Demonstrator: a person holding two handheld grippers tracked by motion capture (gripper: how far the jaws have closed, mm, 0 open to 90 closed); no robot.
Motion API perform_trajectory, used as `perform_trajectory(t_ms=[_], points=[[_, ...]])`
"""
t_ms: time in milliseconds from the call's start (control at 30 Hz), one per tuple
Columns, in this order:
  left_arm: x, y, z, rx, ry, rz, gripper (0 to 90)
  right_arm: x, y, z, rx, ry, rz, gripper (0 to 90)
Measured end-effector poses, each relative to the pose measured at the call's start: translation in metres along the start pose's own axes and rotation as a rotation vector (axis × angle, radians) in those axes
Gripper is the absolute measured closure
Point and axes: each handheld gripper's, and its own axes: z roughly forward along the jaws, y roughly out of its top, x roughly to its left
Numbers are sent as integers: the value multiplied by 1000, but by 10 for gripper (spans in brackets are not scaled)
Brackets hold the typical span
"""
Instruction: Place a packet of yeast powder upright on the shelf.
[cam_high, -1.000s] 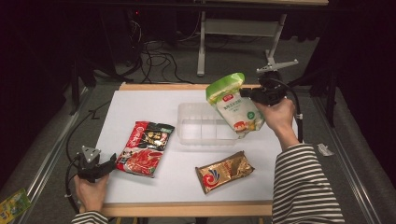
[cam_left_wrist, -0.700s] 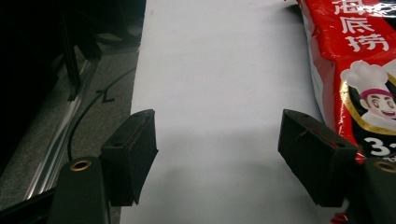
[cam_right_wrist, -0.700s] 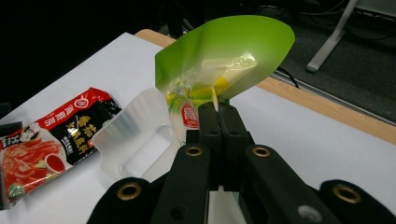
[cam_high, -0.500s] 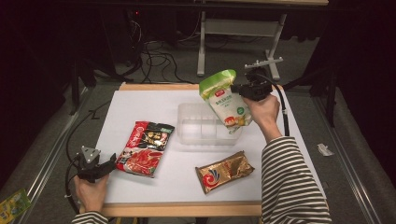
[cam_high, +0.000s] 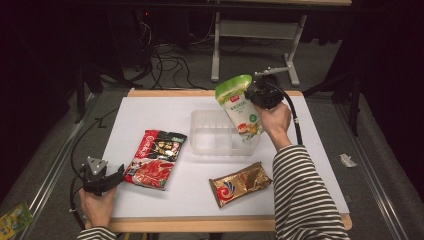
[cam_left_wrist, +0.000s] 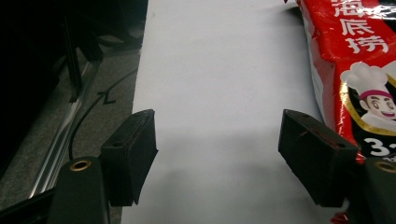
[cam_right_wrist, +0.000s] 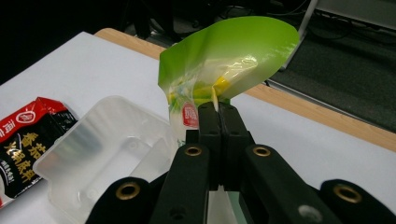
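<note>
We see the right gripper (cam_high: 254, 96) with its jaws clamped on the green pouch (cam_high: 240, 105), which hangs tilted over the clear plastic tray (cam_high: 215, 135) on the white counter (cam_high: 150, 115). The left gripper (cam_high: 112, 176) rests near the counter's edge, jaws wide apart and empty, beside the red packet (cam_high: 156, 157).

Glossy green plastic pouch (cam_high: 239, 106); clear, smooth plastic tray (cam_high: 220, 134); shiny gold foil packet (cam_high: 241, 183); glossy red packet (cam_high: 155, 159); matt white surface (cam_high: 150, 107) edged in wood.
</note>
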Motion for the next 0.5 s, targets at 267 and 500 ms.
perform_trajectory(t_ms=[267, 500], points=[[0, 0, 0, -4, 4, 2, 281, 8, 8, 8, 28, -27, -34, 900], [0, -1, -1, -11, 3, -2, 280, 9, -3, 15, 53, -15, -18, 900]])
